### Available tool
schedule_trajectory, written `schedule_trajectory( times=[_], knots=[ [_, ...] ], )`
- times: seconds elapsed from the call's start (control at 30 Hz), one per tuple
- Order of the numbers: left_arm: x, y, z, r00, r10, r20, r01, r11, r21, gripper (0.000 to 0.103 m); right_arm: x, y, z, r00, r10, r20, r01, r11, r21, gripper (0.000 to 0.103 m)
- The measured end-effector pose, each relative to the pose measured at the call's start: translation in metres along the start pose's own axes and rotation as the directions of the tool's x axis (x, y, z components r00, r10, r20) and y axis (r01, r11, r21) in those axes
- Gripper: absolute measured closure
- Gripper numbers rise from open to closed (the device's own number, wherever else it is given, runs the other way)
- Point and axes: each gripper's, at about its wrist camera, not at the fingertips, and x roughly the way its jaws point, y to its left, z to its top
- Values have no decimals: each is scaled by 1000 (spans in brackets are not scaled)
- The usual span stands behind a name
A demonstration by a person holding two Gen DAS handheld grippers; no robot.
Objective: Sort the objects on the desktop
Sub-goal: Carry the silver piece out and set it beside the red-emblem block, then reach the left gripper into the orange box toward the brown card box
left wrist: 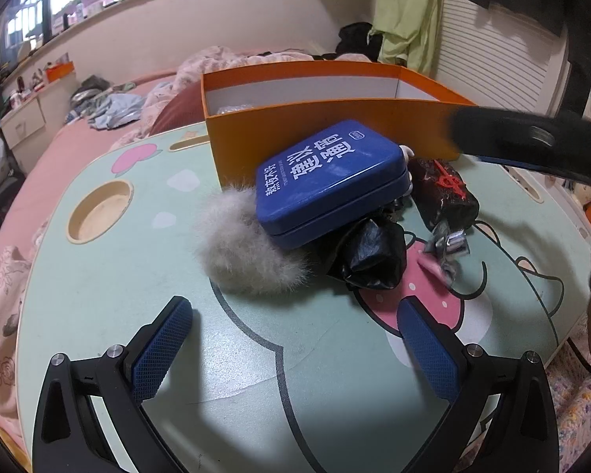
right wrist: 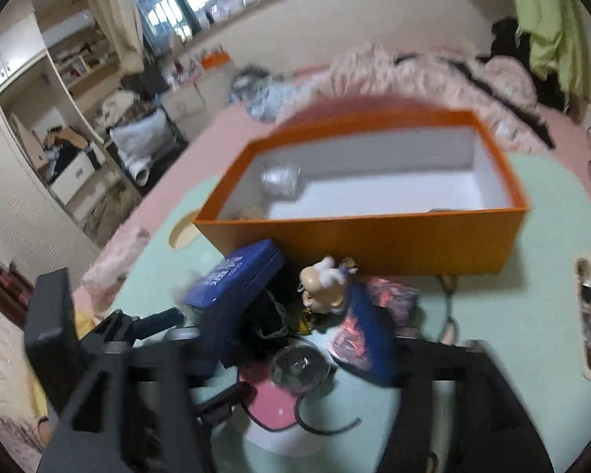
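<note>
I have my left gripper [left wrist: 295,339] angled down over the near part of the worktop [left wrist: 98,295], its blue-padded fingers [left wrist: 163,349] spread wide with nothing but the mint cartoon surface between them. My right gripper [right wrist: 295,358] also tilts downward, closer to the pile; its picture is smeared by motion, the jaws stand wide, and a small round clear thing [right wrist: 300,366] shows between them on the worktop, though I cannot tell whether either finger touches it. In the left wrist view the right gripper [left wrist: 532,146] shows as a dark blurred bar crossing in front of the orange box [left wrist: 335,118]. The pile to sort lies just in front of that box: a blue tin [left wrist: 331,181] with white lettering, tilted, resting on a crumpled black bag [left wrist: 370,256], a grey fluffy ball [left wrist: 240,244] touching its left side, and a dark wrapped packet with red marks [left wrist: 445,193] to its right. Only the right wrist view looks into the box, where a silvery bundle [right wrist: 281,179] sits in the far left corner, and it shows a small cartoon figurine [right wrist: 327,283] standing between the tin [right wrist: 236,280] and the packet [right wrist: 386,295]; the left wrist view hides nearly all of it behind the tin
</note>
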Motion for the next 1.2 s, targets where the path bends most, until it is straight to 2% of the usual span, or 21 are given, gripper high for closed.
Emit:
schedule_trajectory(
  times=[0.1, 0.33, 0.43, 0.47, 0.53, 0.57, 0.67, 0.7, 0.73, 0.77, 0.83, 0.9, 0.97, 1.03, 1.1, 1.17, 1.2],
  knots=[
    [0, 1, 0, 1000, -1, 0, 1, 1000, 1, 0, -20, -5, -15, 998, -43, 51, 45, 998, -36, 23],
    [0, 2, 0, 1000, -2, 0, 2, 1000, 0, 0, -26, -30, -52, 980, -199, -18, 198, 979, -41, 23],
    [-1, 3, -1, 1000, -3, 1, 3, 1000, 0, 0, -26, -41, -54, 957, -287, -41, 287, 958, -5, 23],
    [0, 2, -1, 1000, -3, 1, 3, 1000, 2, 0, -26, -43, -56, 939, -340, -52, 339, 941, -10, 23],
    [-1, 2, -1, 1000, -3, 1, 3, 1000, 1, 0, -23, -40, -58, 908, -415, -59, 411, 909, -63, 22],
    [-1, 1, 0, 1000, -2, 1, 2, 1000, 1, 0, -21, -38, -60, 902, -429, -50, 424, 901, -93, 21],
    [0, 3, 2, 1000, -3, 0, 3, 1000, -7, 0, -21, -32, -63, 907, -420, -24, 413, 900, -137, 13],
    [0, 5, 3, 1000, -14, 2, 14, 1000, -14, 0, -20, -35, -62, 915, -402, -33, 395, 909, -129, 4],
    [-1, 7, 3, 1000, -29, 5, 29, 999, -24, 0, -19, -39, -62, 924, -379, -49, 372, 921, -114, 0],
    [-3, 9, 6, 998, -59, 11, 60, 997, -42, 0, -19, -41, -63, 924, -381, -36, 375, 919, -119, 0],
    [-13, 13, 12, 996, -76, 46, 78, 996, -42, 3, -21, -45, -64, 930, -368, -20, 363, 924, -116, 0],
    [-35, 6, 36, 990, -57, 126, 57, 998, 0, 3, -22, -47, -66, 932, -363, -7, 360, 925, -119, 0],
    [-51, -7, 63, 985, -45, 166, 39, 998, 39, 3, -22, -48, -66, 932, -361, -5, 358, 926, -120, 0],
    [-51, -23, 103, 990, -55, 129, 47, 996, 70, 3, -21, -47, -66, 932, -362, -3, 359, 925, -123, 0],
    [-28, -36, 145, 994, -105, -11, 106, 993, 52, 3, -21, -46, -67, 932, -362, -2, 359, 925, -124, 0],
    [10, -47, 177, 963, -209, -171, 212, 977, -1, 3, -21, -45, -68, 932, -362, -1, 359, 925, -123, 0],
    [40, -53, 192, 920, -282, -272, 279, 959, -51, 3, -21, -45, -68, 932, -361, 0, 359, 925, -122, 0]
  ],
)
